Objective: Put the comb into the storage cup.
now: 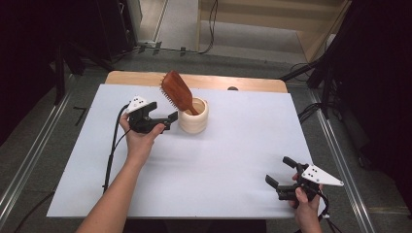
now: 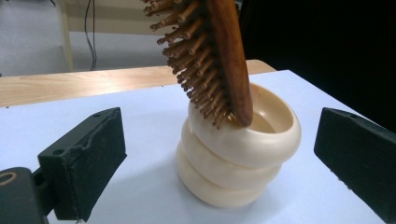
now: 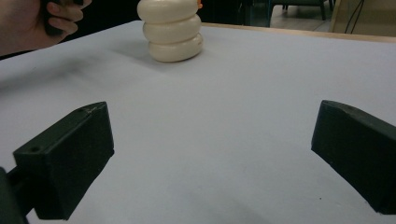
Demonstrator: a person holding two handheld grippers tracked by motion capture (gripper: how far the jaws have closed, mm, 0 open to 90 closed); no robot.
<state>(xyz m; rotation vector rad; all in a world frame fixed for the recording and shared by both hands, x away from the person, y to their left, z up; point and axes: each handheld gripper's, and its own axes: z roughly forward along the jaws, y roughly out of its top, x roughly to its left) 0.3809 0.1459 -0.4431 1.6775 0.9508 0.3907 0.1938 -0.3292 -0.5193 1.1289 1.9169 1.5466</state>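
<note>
1. The left gripper (image 1: 163, 118) sits at the far left of the white table cover (image 1: 233, 160), held from below by the person's left hand (image 1: 138, 141). Its jaws are spread wide and pinch nothing; in the left gripper view they stand on either side of the cream holder (image 2: 238, 149) without touching it.

2. Just right of that gripper stands the holder, a ribbed cup of three stacked rings, upright on the cover. The wooden hairbrush (image 1: 177, 92) rests in it handle-down, with the paddle head tilted up and back toward the left gripper's side (the bristles (image 2: 196, 65) face that gripper's camera). Judging from this, the brush leans because the cup is wider than the handle, so the handle end props on the inside while the head overhangs the rim.

3. Relative to the left gripper, the brush is straight ahead and above the jaw line; the holder lies between the jaws, a little beyond their tips. This looks like a hand lined up with the cup or brush, nothing being gripped.

4. The right gripper (image 1: 281, 176) waits at the near right corner, well apart from the holder, its jaws also spread and empty. From its own view the holder (image 3: 172, 32) is far ahead and to the left, with bare cover between; it seems parked out of the way.
</note>
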